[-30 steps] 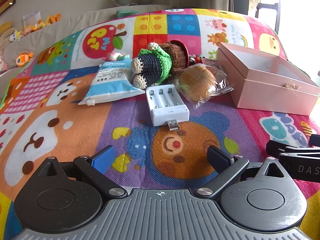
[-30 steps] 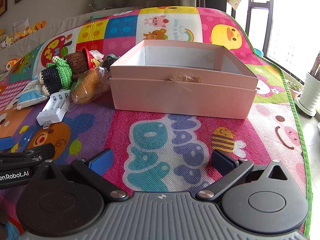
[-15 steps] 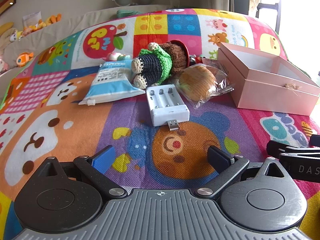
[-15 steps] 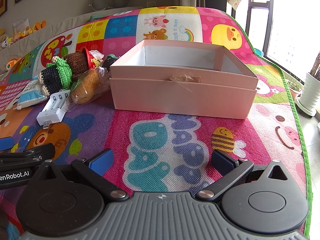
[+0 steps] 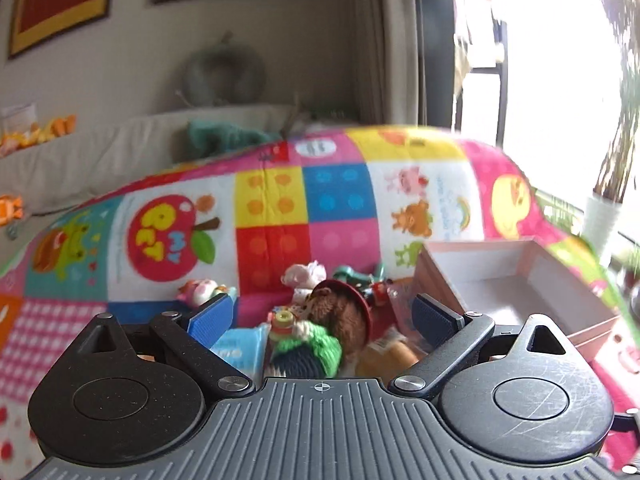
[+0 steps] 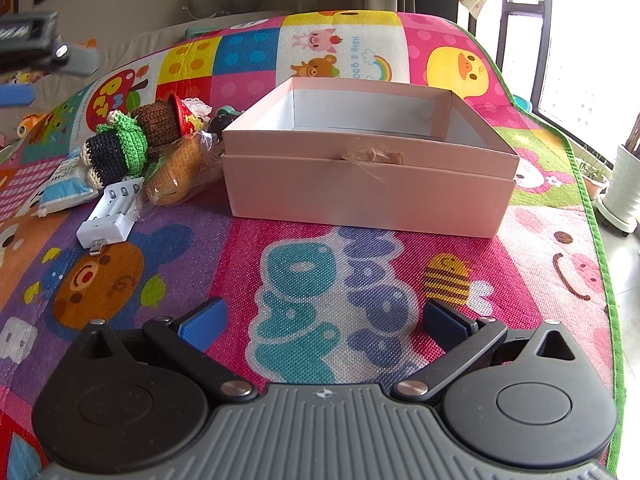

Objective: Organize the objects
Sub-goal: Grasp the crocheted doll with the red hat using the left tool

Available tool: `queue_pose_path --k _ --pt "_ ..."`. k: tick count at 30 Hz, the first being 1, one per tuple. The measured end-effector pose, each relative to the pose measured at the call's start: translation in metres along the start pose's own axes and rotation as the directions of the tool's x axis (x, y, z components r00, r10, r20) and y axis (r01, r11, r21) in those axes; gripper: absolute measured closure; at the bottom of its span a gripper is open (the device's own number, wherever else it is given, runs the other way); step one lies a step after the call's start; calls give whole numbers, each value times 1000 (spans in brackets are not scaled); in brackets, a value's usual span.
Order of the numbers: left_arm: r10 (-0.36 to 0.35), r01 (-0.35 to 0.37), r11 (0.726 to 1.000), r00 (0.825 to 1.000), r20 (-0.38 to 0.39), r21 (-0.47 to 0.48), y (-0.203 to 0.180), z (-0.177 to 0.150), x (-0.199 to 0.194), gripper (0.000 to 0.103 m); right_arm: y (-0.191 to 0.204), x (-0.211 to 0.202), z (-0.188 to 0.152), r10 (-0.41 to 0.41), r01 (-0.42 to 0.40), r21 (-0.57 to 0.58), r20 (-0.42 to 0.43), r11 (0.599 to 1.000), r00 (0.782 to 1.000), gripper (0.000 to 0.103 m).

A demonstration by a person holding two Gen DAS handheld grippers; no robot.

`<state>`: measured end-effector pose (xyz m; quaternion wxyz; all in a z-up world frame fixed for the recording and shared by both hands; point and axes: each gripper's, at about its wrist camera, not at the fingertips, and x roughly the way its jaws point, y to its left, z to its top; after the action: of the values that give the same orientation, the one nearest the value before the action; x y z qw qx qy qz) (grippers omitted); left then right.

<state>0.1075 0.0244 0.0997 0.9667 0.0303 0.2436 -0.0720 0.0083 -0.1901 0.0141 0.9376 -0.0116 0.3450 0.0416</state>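
Observation:
An open pink box (image 6: pixel 368 192) stands on the colourful play mat; it also shows in the left wrist view (image 5: pixel 520 280). Left of it lie a crocheted doll (image 6: pixel 132 140), a wrapped bun (image 6: pixel 176 176), a white battery charger (image 6: pixel 112 216) and a blue-white packet (image 6: pixel 60 188). My left gripper (image 5: pixel 324 316) is open and empty, raised above the doll (image 5: pixel 320 332), with the bun (image 5: pixel 392 356) and packet (image 5: pixel 240 348) below it. My right gripper (image 6: pixel 322 320) is open and empty, low over the mat in front of the box.
Small figurines (image 5: pixel 200 290) and toys (image 5: pixel 360 276) lie behind the doll. A sofa (image 5: pixel 100 160) runs along the back wall. A potted plant (image 6: pixel 624 188) stands on the floor at the right by the window. The left gripper's body shows at the right wrist view's top left (image 6: pixel 28 40).
My left gripper has lifted off the mat and moved forward over the doll and bun; its view is now blurred. The right gripper has barely moved. Both stay open.

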Motion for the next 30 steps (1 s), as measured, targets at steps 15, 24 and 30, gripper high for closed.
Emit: queue_pose_path --k 15,24,30 --pt "-119 94 989 964 -236 -115 3 -21 98 43 -9 -5 2 56 -59 -45 -64 997 996 0" --pt "-144 132 966 989 -41 -222 41 -46 -58 42 -8 -3 9 73 -79 -71 -88 994 993 0" --pt "-82 38 939 990 -115 -343 80 -96 -99 42 36 -11 30 241 -247 -170 -55 954 969 0"
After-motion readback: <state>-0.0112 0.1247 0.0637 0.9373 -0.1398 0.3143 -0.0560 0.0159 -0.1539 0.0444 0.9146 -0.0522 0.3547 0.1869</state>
